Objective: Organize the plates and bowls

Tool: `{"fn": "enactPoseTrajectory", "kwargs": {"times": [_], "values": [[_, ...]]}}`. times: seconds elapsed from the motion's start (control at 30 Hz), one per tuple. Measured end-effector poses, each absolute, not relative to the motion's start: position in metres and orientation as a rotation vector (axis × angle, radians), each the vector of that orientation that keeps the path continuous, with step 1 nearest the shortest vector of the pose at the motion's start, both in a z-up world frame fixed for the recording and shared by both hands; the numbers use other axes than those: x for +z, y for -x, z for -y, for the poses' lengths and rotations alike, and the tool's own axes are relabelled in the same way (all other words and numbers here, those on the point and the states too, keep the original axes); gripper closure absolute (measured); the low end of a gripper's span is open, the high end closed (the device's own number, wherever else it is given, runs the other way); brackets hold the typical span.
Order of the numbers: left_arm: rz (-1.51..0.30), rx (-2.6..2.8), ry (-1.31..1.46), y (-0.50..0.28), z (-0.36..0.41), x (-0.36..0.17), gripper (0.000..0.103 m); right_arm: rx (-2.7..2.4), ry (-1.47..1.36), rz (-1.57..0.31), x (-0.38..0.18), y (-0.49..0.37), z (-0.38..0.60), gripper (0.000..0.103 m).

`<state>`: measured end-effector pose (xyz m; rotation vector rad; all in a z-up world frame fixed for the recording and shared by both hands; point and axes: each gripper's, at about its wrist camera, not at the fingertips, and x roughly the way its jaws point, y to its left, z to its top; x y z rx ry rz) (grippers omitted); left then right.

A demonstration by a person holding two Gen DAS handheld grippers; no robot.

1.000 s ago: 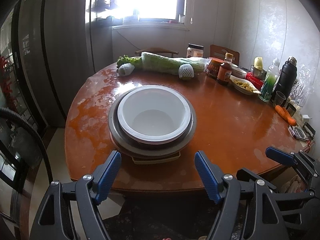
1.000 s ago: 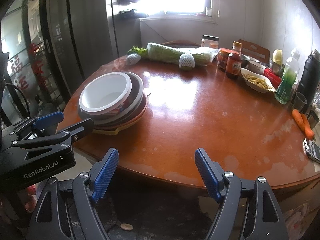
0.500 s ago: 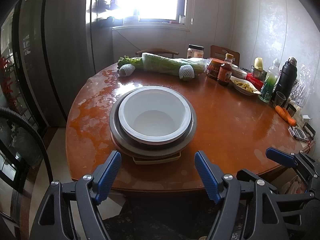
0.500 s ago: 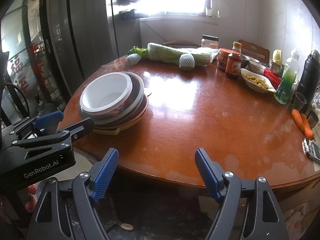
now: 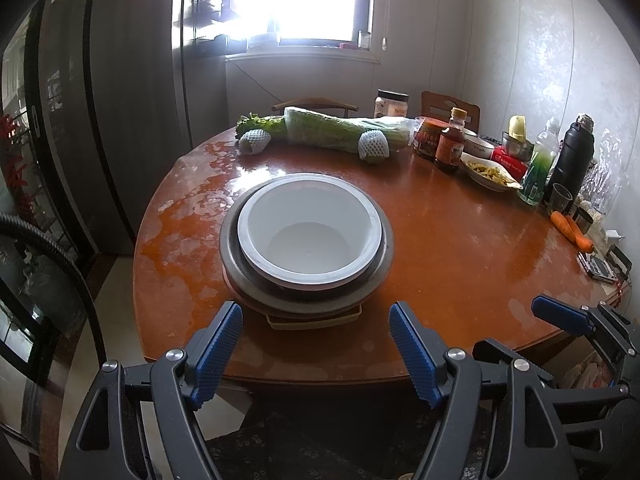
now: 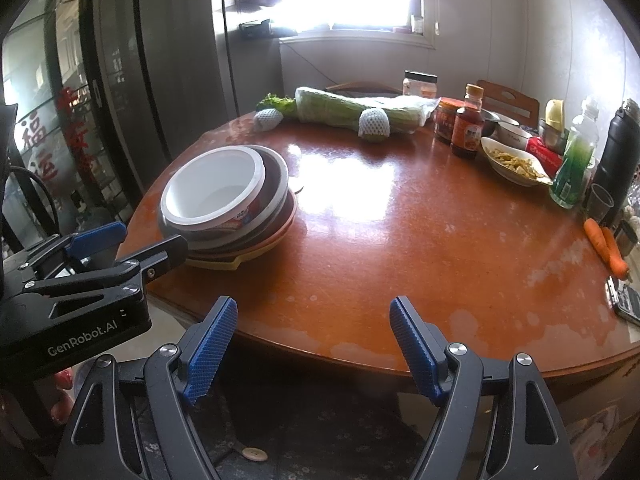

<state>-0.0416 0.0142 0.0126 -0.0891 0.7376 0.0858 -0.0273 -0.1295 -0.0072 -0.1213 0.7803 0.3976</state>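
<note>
**Nested stack of bowls and plates at the near edge of the round table, both grippers idle**

The white bowl (image 5: 308,232) sat mouth upward as the top of a stack, nested in a grey metal bowl (image 5: 232,256) over a pinkish plate (image 6: 286,224) and a yellow plate (image 5: 316,318) at the bottom; the stack stood on the round table (image 5: 460,248) toward six o'clock, near the edge, well apart from the cabbage (image 5: 340,132) at twelve o'clock and the dish of food (image 5: 490,170) at two o'clock; being round, the stack had no long axis across the table, and its only axis ran vertically, rims level; the left gripper (image 5: 316,350) hovered released and empty just short of the stack, its blue pads (image 5: 218,348) spread wide at six o'clock of it; the right gripper (image 6: 310,346) was likewise released, empty, off the table edge, with the stack at its ten o'clock; judged from this, stacking appeared complete or nearly so, and any next move would call for gripping a rim without tilting the pile
</note>
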Motion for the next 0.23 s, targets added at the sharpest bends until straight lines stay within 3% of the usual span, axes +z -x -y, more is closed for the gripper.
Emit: {"fn": "enactPoseTrajectory", "kwargs": {"times": [0.23], "values": [[-0.739, 0.085, 0.088, 0.0412, -0.0146, 0.0133, 0.027, 0.401, 0.120, -0.785, -0.0084, 0.0263, 0.1301, 0.023]]}}
